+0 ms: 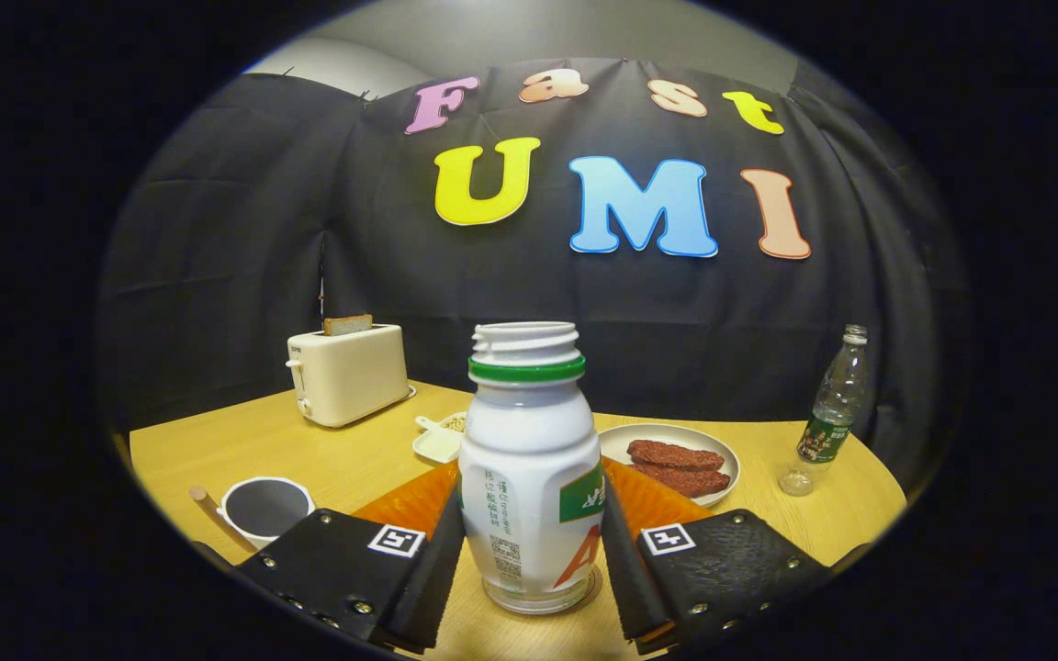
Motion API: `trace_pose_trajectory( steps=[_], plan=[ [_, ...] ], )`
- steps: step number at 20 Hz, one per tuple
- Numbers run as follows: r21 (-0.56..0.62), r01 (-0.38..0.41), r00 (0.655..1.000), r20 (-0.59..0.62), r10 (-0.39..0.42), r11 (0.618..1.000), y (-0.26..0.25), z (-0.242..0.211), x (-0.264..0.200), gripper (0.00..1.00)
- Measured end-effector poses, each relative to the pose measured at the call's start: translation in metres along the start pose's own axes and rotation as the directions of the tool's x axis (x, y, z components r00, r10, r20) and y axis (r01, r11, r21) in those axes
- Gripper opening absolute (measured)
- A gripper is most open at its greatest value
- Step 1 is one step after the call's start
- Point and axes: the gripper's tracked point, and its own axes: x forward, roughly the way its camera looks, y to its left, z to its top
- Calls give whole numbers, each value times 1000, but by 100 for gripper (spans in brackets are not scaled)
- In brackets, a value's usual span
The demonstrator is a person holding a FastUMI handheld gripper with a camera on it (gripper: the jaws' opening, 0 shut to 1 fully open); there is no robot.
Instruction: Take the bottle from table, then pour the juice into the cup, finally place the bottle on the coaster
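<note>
White bottle [529,477], uncapped, upright on the table [309,450] between the gripper [529,565] fingers; both press its sides. Orange coaster [410,503] just behind the bottle. Cup [264,508] beside the left finger. Plate [667,464], toaster [347,372], clear bottle [827,413] beyond.

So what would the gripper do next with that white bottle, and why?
Probably close a little further and lift. The white bottle stands upright on the table between the gripper fingers, which flank its sides; firm contact cannot be told. Its cap is off, and the cup waits beside the fingers.
</note>
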Motion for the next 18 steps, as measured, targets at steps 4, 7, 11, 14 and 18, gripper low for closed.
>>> trace_pose_trajectory(
  steps=[4, 7, 11, 14, 18],
  plan=[
    [19, -4, 1000, 13, 4, 1000, 1, -1, 5, 71],
    [13, -2, 1000, 8, 2, 1000, 0, -7, 10, 71],
    [29, 9, 1000, 11, -10, 1000, -4, -12, 13, 71],
    [16, 17, 1000, 13, -17, 1000, -6, -15, 15, 71],
    [25, 22, 1000, 13, -23, 999, -5, -20, 18, 71]
  ],
)
